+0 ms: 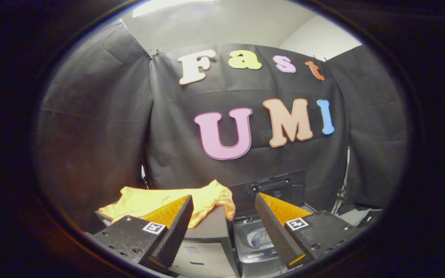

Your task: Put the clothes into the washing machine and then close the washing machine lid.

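An orange garment (157,200) lies crumpled on a grey stand (209,226), just beyond my left finger (176,227), with one corner hanging over the stand's right edge. To its right sits a small washing machine (259,241) with its dark lid (272,189) raised upright at the back. The drum opening (259,236) shows between the fingers, close to my right finger (274,227). My gripper (226,262) is open, nothing is between its fingers, and it hovers above and in front of both things.
Black cloth walls close the booth behind and on both sides. A pale wall and ceiling show above the cloth. Cables and a low surface (355,214) lie to the right of the washing machine.
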A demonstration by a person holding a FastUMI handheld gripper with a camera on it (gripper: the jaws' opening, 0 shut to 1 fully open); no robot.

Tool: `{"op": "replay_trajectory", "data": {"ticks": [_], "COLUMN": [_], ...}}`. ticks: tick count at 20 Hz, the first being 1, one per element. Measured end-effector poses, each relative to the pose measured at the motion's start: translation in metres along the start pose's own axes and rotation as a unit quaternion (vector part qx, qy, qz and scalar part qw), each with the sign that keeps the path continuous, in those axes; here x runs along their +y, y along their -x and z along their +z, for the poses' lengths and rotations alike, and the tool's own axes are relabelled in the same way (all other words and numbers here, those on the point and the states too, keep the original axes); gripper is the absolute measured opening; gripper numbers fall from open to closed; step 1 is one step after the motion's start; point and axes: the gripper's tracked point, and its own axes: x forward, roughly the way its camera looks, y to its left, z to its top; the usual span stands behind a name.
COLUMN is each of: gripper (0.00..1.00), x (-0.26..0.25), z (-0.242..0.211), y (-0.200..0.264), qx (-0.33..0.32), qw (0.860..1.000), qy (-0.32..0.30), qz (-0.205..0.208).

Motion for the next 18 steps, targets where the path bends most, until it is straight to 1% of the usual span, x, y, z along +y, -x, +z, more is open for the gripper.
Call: {"op": "replay_trajectory", "data": {"ticks": [3, 5, 7, 9, 11, 12, 13, 14, 16, 17, 18], "gripper": [0.96, 0.96, 0.97, 0.97, 0.97, 0.97, 0.97, 0.98, 0.97, 0.97, 0.99], "x": [0.035, 0.059, 0.085, 0.113, 0.144, 0.154, 0.157, 0.161, 0.160, 0.165, 0.172], "z": [-0.007, -0.025, -0.049, -0.075, -0.093, -0.099, -0.101, -0.103, -0.127, -0.135, -0.131], "y": [-0.040, -0.063, -0.081, -0.094, -0.107, -0.115, -0.121, -0.131, -0.143, -0.137, -0.147], "qx": [0.021, 0.053, 0.096, 0.150, 0.189, 0.199, 0.213, 0.214, 0.259, 0.289, 0.282], "qw": [0.999, 0.995, 0.992, 0.984, 0.976, 0.973, 0.971, 0.971, 0.957, 0.950, 0.956], "qy": [0.042, 0.079, 0.072, 0.068, 0.049, 0.058, 0.063, 0.069, 0.119, 0.107, 0.062], "qz": [0.016, 0.033, 0.051, 0.073, 0.096, 0.102, 0.094, 0.077, 0.056, 0.060, 0.059]}}
